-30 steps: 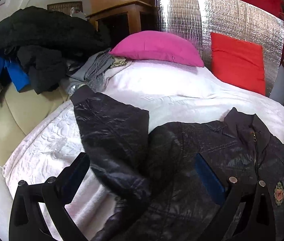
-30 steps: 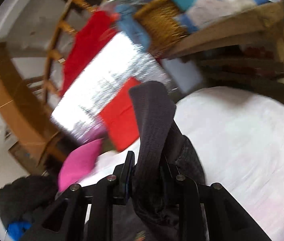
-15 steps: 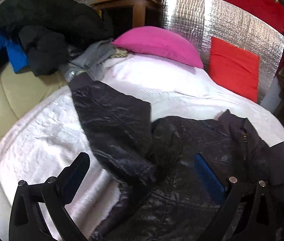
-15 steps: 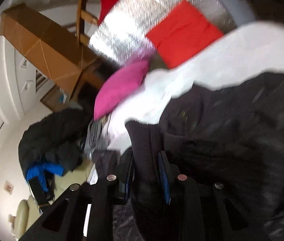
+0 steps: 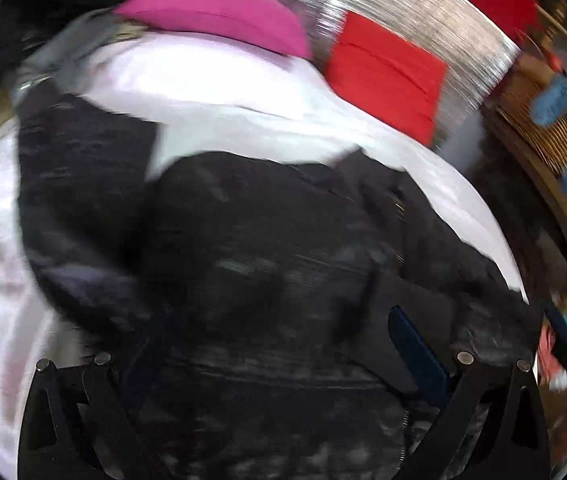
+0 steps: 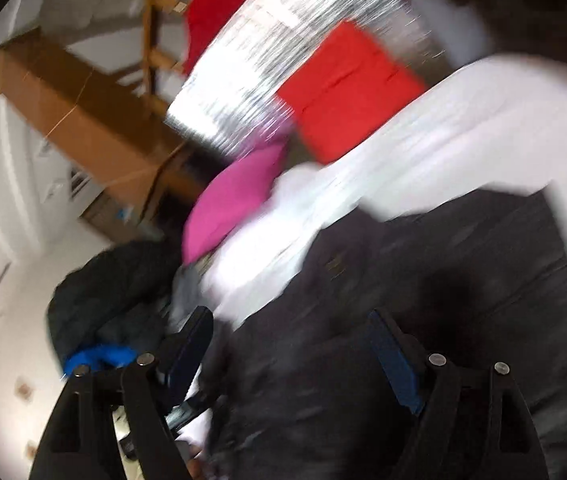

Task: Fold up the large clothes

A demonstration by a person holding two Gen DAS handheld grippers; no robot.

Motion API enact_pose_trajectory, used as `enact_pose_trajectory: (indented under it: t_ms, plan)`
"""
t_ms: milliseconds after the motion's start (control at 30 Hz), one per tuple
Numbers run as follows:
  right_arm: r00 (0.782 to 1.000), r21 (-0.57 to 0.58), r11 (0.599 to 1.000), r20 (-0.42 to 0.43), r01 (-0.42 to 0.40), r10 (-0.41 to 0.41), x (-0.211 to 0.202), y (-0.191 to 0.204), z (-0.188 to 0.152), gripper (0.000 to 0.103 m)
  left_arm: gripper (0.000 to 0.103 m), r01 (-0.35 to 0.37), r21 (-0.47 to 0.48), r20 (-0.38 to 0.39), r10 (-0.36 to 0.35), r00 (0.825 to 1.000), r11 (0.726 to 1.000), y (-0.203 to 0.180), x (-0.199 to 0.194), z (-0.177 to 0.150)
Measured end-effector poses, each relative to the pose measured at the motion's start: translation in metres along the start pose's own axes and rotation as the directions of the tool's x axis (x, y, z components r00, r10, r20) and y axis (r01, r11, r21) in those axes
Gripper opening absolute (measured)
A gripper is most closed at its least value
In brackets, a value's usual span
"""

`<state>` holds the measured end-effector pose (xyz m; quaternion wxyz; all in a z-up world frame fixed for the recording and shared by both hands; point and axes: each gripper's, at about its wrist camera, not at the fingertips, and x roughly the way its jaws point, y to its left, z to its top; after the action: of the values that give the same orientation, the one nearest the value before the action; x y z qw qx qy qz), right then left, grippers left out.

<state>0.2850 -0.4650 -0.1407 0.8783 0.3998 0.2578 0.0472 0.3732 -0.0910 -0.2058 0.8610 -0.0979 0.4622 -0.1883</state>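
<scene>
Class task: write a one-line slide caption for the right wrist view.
Open right gripper over a black jacket on the white bed, pink pillow and red cushion behind.

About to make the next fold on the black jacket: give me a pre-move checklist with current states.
1. Left gripper open: ok.
2. Right gripper open, holding nothing: ok.
3. Black jacket lying on the white bedspread: ok.
4. Left-side sleeve folded in: not ok, spread outward.
5. Pink pillow apart from the jacket: ok.
6. Jacket lying flat: cannot tell, frames blurred.
</scene>
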Motion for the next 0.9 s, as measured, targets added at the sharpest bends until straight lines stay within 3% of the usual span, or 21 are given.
enact_pose_trajectory:
  t_ms: [167,233,300,333,500,667,800,900]
  plan:
    - [0.990,0.130,0.982,0.024,0.134,-0.138,-0.026,-0.054,0.017,0.082,0.103,0.056,0.111,-0.073,-0.048,0.996,0.992,-0.036,0.027,-0.006]
    - [0.984,0.164,0.972,0.027,0.170,-0.177,-0.031,-0.068,0.021,0.081,0.103,0.055,0.111,-0.095,-0.045,0.995,0.992,-0.040,0.039,-0.006]
    - [0.979,0.186,0.964,0.044,0.190,-0.201,-0.045,-0.084,0.027,0.081,0.101,0.096,0.068,-0.131,-0.087,0.988,0.993,-0.039,0.050,-0.005]
    - [0.977,0.200,0.959,0.043,0.199,-0.211,-0.050,-0.091,0.031,0.081,0.099,0.122,0.048,-0.146,-0.114,0.983,0.991,-0.038,0.053,-0.005]
    - [0.964,0.218,0.940,-0.016,0.262,-0.265,-0.039,-0.116,0.038,0.081,0.063,0.190,0.032,-0.213,-0.179,0.961,0.981,-0.046,0.070,-0.012]
    - [0.958,0.229,0.932,-0.126,0.282,-0.259,-0.011,-0.135,0.035,0.066,0.050,0.215,0.099,-0.206,-0.192,0.960,0.972,-0.062,0.068,-0.016]
    - [0.939,0.189,0.930,-0.204,0.314,-0.275,0.010,-0.137,0.025,0.059,0.053,0.224,0.114,-0.226,-0.194,0.955,0.968,-0.065,0.074,-0.015]
    - [0.926,0.147,0.927,-0.214,0.346,-0.311,0.013,-0.133,0.016,0.058,0.057,0.244,0.080,-0.230,-0.220,0.948,0.967,-0.063,0.078,-0.013]
